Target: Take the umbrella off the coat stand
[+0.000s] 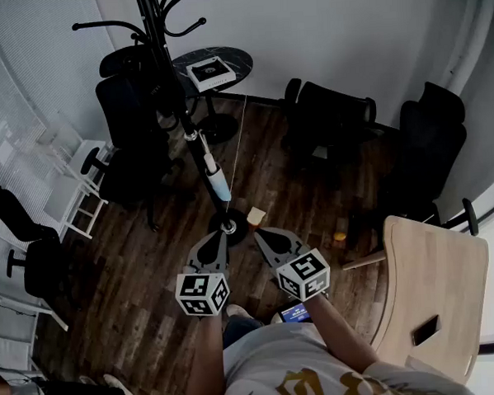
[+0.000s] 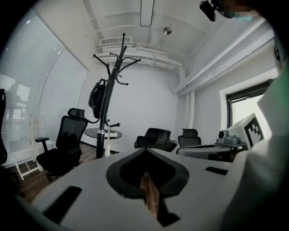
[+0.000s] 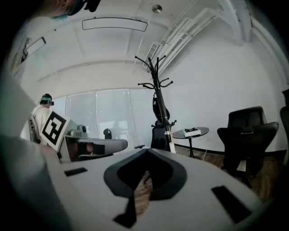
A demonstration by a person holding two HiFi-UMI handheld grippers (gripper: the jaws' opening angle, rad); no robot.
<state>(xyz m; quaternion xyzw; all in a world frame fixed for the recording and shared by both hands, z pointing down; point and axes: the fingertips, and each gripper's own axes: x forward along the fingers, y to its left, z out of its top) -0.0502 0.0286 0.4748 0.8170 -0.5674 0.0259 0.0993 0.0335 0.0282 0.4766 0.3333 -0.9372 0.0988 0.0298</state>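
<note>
Nothing of the task is done yet: the umbrella hangs low along the pole of the stand, at 12 o'clock from the person, its pale end pointing down toward the base. The left gripper and right gripper are held side by side in front of the body, both aimed toward the stand. Each has its jaws drawn together at the tips with nothing between them; only floor shows through the slit. In both gripper views the stand is well apart from the jaws, so the whole approach remains. After that, I judge, come parting the jaws, closing them on the umbrella and lifting it clear of its hook. A dark bag hangs higher on the stand, and a round table lies just beyond it at 12 o'clock.
</note>
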